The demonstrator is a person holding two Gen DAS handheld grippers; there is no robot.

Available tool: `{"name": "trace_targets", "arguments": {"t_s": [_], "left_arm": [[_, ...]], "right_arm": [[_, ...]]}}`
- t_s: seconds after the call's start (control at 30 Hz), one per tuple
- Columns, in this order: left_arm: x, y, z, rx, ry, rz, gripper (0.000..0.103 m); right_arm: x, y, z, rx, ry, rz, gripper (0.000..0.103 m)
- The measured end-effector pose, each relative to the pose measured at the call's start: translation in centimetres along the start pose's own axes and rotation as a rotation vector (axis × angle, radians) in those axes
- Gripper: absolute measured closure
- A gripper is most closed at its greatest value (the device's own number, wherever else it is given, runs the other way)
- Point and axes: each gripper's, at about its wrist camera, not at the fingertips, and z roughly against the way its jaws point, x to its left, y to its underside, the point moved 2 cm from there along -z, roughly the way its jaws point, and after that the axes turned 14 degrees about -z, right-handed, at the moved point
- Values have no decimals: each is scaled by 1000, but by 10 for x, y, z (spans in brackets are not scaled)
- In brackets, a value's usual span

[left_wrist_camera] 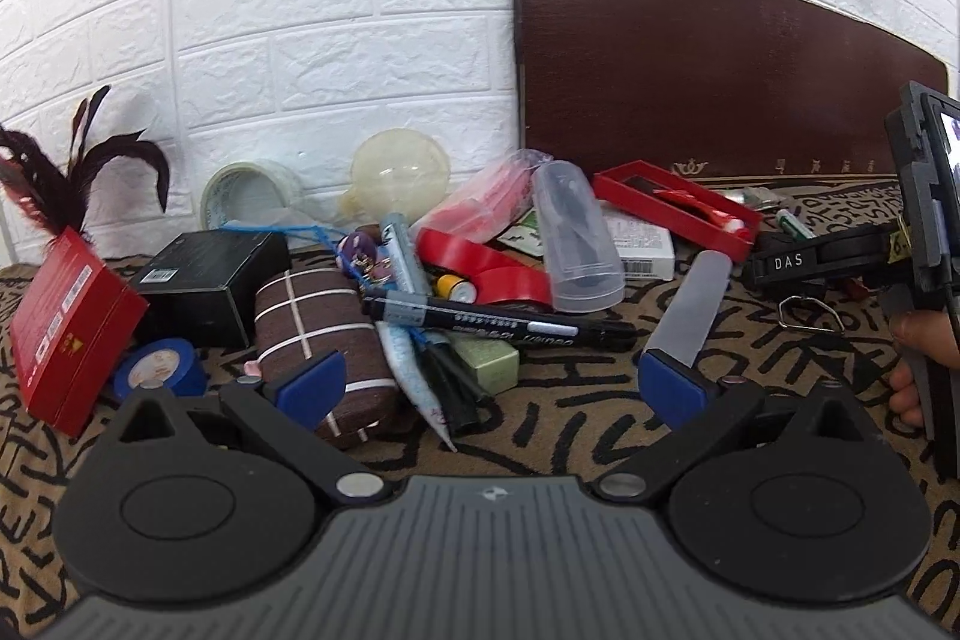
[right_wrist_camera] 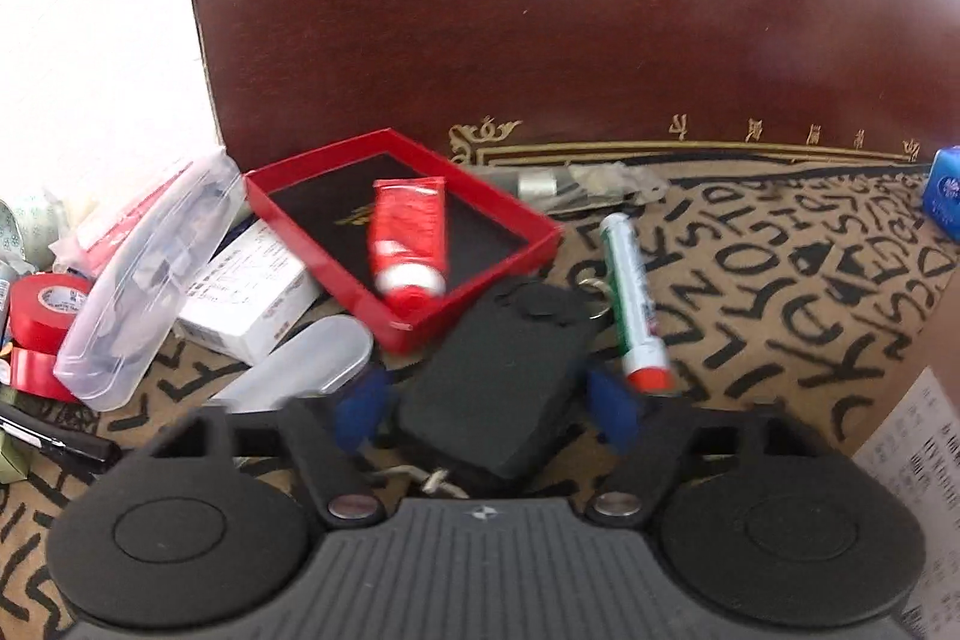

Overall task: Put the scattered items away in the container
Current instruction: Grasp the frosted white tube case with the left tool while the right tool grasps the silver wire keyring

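A shallow red tray lies on the patterned cloth and holds a red tube; it also shows in the left wrist view. My right gripper is open, its blue pads either side of a black case just in front of the tray. My left gripper is open and empty above a pile: a black marker, a brown checked pouch, red tape rolls, a clear case.
A dark brown board leans on the white brick wall. A red box, black box and blue tape lie left. A green-white tube lies right of the tray. A white box lies to its left.
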Motion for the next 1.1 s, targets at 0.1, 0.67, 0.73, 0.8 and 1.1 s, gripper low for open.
{"name": "trace_targets", "arguments": {"t_s": [0.1, 0.67, 0.73, 0.8, 1.1], "left_arm": [[-9, -7, 0, -36, 49, -35, 0], [-104, -41, -87, 42, 331, -308, 7], [-103, -42, -93, 53, 304, -293, 6], [-100, -44, -99, 72, 284, -266, 6], [-92, -47, -103, 98, 287, -219, 74]], "right_arm": [[-6, 0, 10, 2, -18, 7, 50], [-29, -8, 99, -52, -62, 62, 55], [-34, -6, 101, -44, -63, 56, 55], [-39, -3, 103, -55, -64, 47, 55], [-42, -5, 110, -82, -88, 51, 55]]}}
